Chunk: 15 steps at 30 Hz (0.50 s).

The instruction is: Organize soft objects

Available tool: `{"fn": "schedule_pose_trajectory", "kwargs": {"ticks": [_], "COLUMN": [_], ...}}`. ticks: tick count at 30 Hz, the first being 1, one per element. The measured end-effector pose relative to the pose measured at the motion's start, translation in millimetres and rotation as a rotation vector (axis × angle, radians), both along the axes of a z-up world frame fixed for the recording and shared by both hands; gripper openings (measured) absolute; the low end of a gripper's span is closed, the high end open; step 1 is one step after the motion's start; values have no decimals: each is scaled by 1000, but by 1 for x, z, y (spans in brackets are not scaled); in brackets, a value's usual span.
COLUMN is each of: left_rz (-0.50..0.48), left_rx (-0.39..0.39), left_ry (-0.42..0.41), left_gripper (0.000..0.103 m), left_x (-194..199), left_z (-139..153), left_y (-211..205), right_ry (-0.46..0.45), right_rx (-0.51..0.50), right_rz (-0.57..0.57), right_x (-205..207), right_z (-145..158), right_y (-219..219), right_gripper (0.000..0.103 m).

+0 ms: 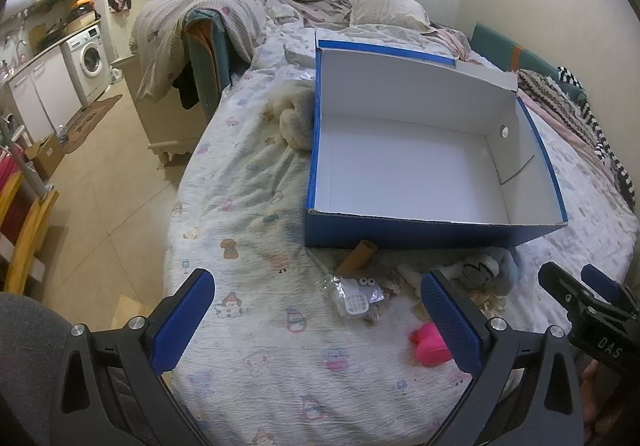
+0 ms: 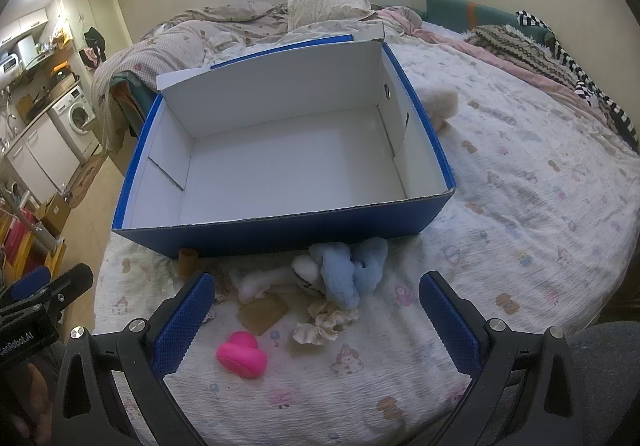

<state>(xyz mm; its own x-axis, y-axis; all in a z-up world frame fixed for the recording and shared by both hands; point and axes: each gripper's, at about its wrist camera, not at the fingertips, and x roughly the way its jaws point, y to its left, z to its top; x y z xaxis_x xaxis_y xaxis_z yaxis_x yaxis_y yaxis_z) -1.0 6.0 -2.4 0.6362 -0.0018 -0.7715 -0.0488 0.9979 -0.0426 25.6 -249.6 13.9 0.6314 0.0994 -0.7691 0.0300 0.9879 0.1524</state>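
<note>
Right wrist: both tongs (image 2: 316, 310) (image 1: 318, 310) gape released; box (image 2: 280, 224) near edge touches blue plush (image 2: 348, 274).

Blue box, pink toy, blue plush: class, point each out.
blue box (image 2: 280, 234), right wrist view, near outer wall
pink toy (image 2: 241, 355), right wrist view, its middle
blue plush (image 2: 344, 274), right wrist view, its body
</note>
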Motion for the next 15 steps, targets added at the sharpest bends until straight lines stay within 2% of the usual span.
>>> {"fn": "schedule_pose_trajectory", "kwargs": {"ticks": [15], "left_rz": [4], "left_rx": [-2], "left_ry": [2], "left_gripper": [103], "left_x": [0], "left_z": [-2], "left_y": [1], "right_ry": [2], "right_rx": [0], "right_rz": [0], "right_x": [0], "right_z": [0], "right_y": [0], "right_gripper": [103]}}
